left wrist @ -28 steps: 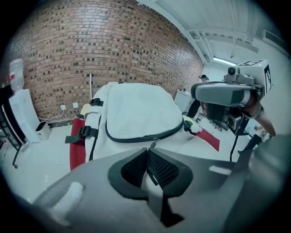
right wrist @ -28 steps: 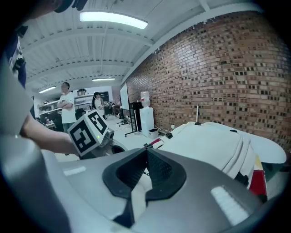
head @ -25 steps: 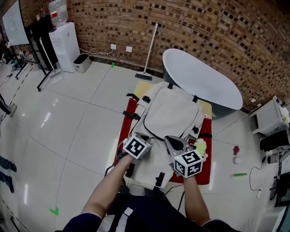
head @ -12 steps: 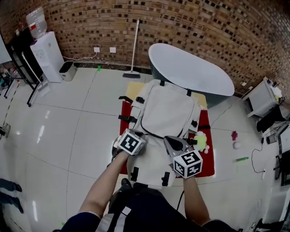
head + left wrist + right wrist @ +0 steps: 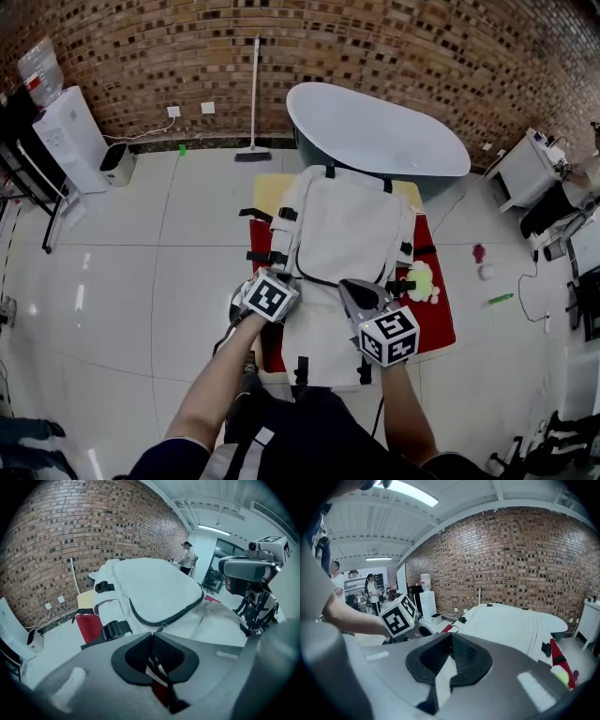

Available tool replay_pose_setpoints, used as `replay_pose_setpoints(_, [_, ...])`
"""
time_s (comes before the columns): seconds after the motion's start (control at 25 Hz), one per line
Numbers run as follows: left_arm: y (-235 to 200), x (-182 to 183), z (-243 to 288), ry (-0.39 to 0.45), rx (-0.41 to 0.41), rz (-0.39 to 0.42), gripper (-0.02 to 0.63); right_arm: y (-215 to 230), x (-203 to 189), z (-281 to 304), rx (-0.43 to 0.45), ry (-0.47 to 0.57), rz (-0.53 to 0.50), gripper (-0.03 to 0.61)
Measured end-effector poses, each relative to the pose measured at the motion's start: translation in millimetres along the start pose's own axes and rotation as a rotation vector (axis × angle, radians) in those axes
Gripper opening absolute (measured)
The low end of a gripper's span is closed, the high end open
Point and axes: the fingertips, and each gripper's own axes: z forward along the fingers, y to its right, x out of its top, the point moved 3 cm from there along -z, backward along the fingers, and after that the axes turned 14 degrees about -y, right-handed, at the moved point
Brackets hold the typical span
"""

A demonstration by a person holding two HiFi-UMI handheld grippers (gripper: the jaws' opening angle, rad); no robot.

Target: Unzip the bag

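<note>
A white backpack (image 5: 352,230) lies flat on a red mat, its black zipper (image 5: 328,279) curving round the front panel. My left gripper (image 5: 292,279) is at the zipper's lower left corner. In the left gripper view its jaws (image 5: 151,635) are shut, and the small metal zipper pull (image 5: 161,627) leads straight into their tips. My right gripper (image 5: 354,289) rests on the bag's lower front, to the right of the left one. In its own view its pads (image 5: 451,637) meet at the tip, with white bag showing lower between them. The zipper line looks closed.
A yellow-green plush toy (image 5: 422,281) lies on the red mat (image 5: 436,319) right of the bag. A white bathtub (image 5: 375,131) stands behind it. Black buckled straps (image 5: 115,630) hang off the bag's left side. A broom (image 5: 251,94) leans on the brick wall.
The head view has swung, so the bag sits more centred. My left gripper has slid a little toward the bag's left edge. The right gripper has hardly shifted on the bag.
</note>
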Motion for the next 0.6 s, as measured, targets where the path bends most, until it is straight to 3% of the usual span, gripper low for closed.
replay_pose_setpoints(0.32, [-16.3, 5.5, 9.0, -0.030, -0.062, 0.131, 0.015, -19.8, 12.0, 9.0, -0.121, 0.020, 0.102, 0.003])
replay_pose_setpoints(0.6, [-28.2, 9.0, 12.6, -0.045, -0.059, 0.220, 0.014, -25.8, 6.1, 11.7, -0.202, 0.033, 0.174, 0.003])
